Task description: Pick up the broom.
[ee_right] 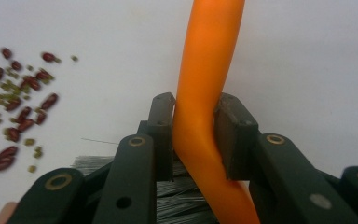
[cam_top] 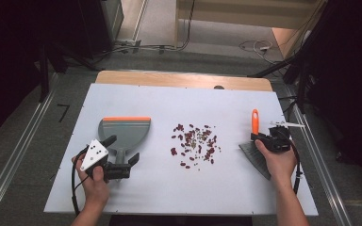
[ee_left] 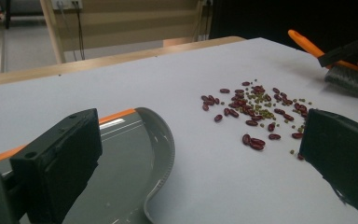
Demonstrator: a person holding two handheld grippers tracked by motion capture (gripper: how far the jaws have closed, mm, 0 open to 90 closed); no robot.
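Observation:
A grey dustpan with an orange front lip lies on the left of the white tabletop. My left gripper stands open at the pan's handle end, one jaw over the pan, the other over bare table. Red and green beans are scattered mid-table, also seen ahead of the left gripper. A brush with an orange handle and grey bristles is at the right. My right gripper is shut on the orange handle, with the beans to its left.
The white top has a wooden strip along its far edge. Cables lie on the floor beyond it. Metal rails run along both sides of the table, and dark curtains hang at the left and right.

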